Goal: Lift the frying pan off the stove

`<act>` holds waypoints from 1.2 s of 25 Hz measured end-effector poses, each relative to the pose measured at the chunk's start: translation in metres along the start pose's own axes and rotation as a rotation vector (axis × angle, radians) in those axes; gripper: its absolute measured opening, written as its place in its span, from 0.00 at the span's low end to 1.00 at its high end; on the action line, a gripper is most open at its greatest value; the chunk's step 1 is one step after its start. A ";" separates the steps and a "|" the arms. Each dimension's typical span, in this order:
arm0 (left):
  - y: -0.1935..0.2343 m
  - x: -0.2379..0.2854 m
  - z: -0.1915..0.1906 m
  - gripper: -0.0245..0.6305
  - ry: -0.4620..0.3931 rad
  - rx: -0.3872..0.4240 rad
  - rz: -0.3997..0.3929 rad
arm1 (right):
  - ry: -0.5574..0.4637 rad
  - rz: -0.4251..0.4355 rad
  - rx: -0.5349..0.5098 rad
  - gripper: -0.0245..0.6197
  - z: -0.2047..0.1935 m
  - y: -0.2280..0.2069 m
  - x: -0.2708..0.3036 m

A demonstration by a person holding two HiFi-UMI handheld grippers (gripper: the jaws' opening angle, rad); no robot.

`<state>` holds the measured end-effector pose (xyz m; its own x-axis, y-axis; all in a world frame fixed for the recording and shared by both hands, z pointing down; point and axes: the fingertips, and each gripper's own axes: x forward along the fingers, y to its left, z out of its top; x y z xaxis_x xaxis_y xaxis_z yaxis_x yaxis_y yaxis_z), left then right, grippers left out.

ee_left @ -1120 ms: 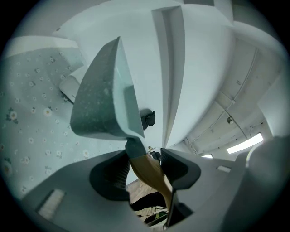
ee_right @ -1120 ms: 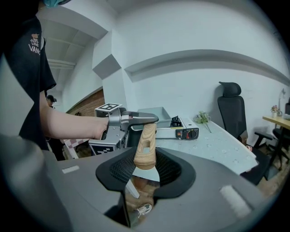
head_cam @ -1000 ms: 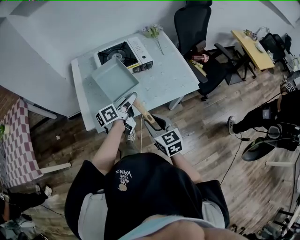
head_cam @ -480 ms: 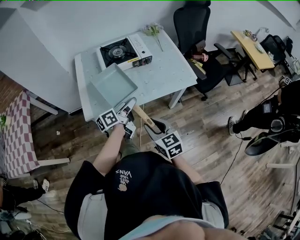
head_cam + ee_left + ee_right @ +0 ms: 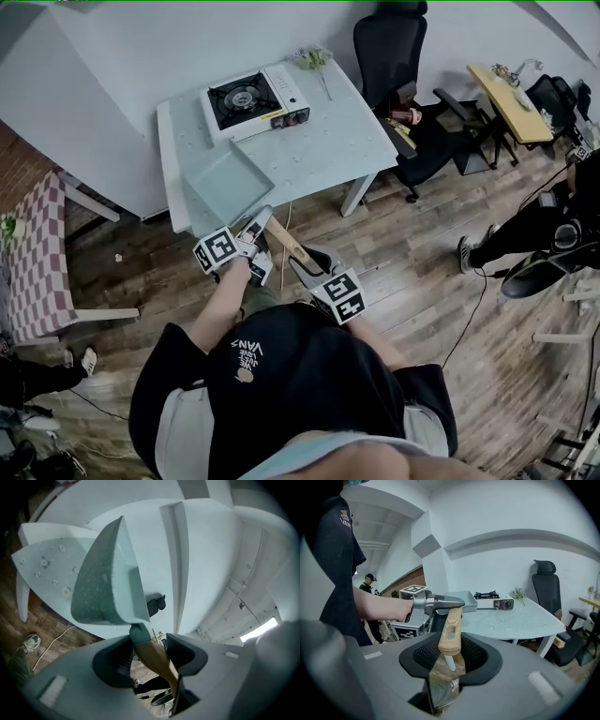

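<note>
The square grey-green frying pan (image 5: pixel 225 178) hangs over the near left part of the white table (image 5: pixel 328 141), away from the stove (image 5: pixel 255 97) at the table's back. Its wooden handle (image 5: pixel 284 239) points toward me. My left gripper (image 5: pixel 261 218) is shut on the handle close to the pan; in the left gripper view the handle (image 5: pixel 152 653) runs between the jaws of the left gripper (image 5: pixel 147 654) and the pan (image 5: pixel 110 581) fills the view above. My right gripper (image 5: pixel 302 264) is shut on the handle's end (image 5: pixel 451 627), just behind the left gripper (image 5: pixel 436 603).
A black office chair (image 5: pixel 389 42) stands at the table's far right corner, with a small plant sprig (image 5: pixel 314 61) beside the stove. A checkered seat (image 5: pixel 37 253) is at the left, a yellow desk (image 5: pixel 511 98) and a seated person (image 5: pixel 562 234) at the right. The floor is wood.
The pan has moved from right beside the stove toward me and slightly lower, now over the table's near left part. Both grippers came back with it, still clamped on the handle.
</note>
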<state>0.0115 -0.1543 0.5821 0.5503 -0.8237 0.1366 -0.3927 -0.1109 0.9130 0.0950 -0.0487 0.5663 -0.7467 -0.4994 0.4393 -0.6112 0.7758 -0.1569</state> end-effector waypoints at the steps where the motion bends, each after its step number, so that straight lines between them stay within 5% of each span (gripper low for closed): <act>1: 0.002 -0.003 -0.001 0.36 -0.004 -0.002 0.005 | 0.005 0.006 -0.001 0.25 -0.002 0.002 0.000; 30: 0.044 -0.063 0.019 0.36 -0.118 -0.046 0.075 | 0.098 0.126 -0.066 0.25 -0.014 0.046 0.037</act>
<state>-0.0546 -0.1181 0.6063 0.4291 -0.8887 0.1617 -0.3936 -0.0228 0.9190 0.0428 -0.0257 0.5873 -0.7854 -0.3589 0.5043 -0.4932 0.8552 -0.1595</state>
